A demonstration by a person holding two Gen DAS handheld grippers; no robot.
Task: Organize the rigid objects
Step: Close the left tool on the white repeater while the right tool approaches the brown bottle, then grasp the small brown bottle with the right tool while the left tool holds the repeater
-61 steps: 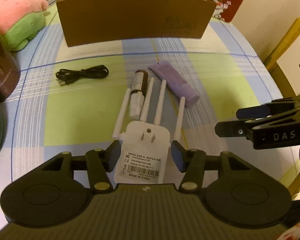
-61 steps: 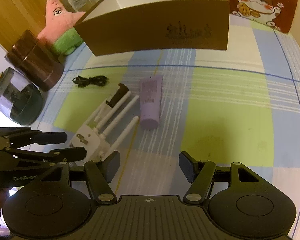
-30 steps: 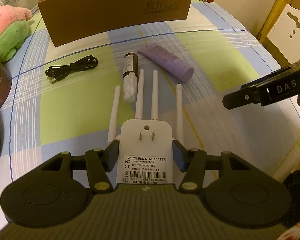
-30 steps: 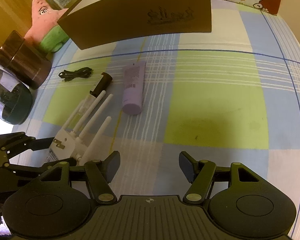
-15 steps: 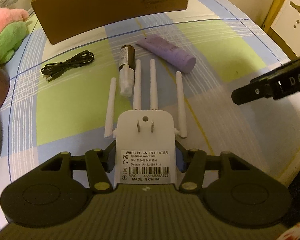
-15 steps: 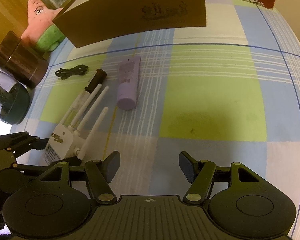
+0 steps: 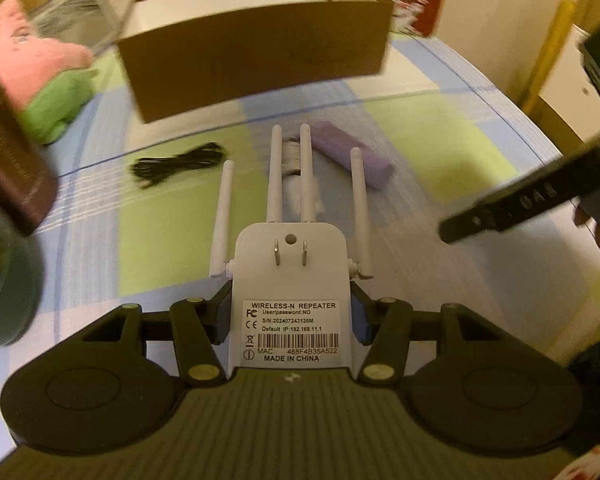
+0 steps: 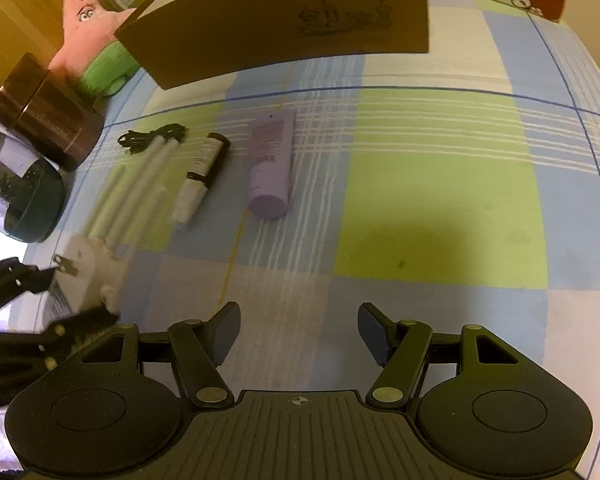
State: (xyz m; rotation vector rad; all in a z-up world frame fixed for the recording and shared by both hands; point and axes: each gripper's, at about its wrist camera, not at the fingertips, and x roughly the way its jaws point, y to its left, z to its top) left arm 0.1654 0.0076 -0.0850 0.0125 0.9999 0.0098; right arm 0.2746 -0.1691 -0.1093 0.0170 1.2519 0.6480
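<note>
My left gripper (image 7: pixel 290 312) is shut on a white wireless repeater (image 7: pixel 290 276) with several antennas, held lifted above the checked tablecloth; it shows blurred in the right wrist view (image 8: pixel 96 256). A purple tube (image 8: pixel 270 168) and a small black-capped bottle (image 8: pixel 200 176) lie on the cloth, also in the left wrist view, purple tube (image 7: pixel 352 152). A brown cardboard box (image 7: pixel 256 52) stands open at the back, also seen in the right wrist view (image 8: pixel 284 28). My right gripper (image 8: pixel 298 334) is open and empty above the cloth.
A black cable (image 7: pixel 176 166) lies left of the bottle. A pink and green plush (image 8: pixel 96 48), a dark brown jar (image 8: pixel 48 116) and a dark green container (image 8: pixel 24 200) stand at the left. The table edge (image 7: pixel 572 184) curves at the right.
My left gripper has lifted the repeater off the cloth and tilted toward the box, which now looks nearer. The right gripper has shifted slightly and stays open.
</note>
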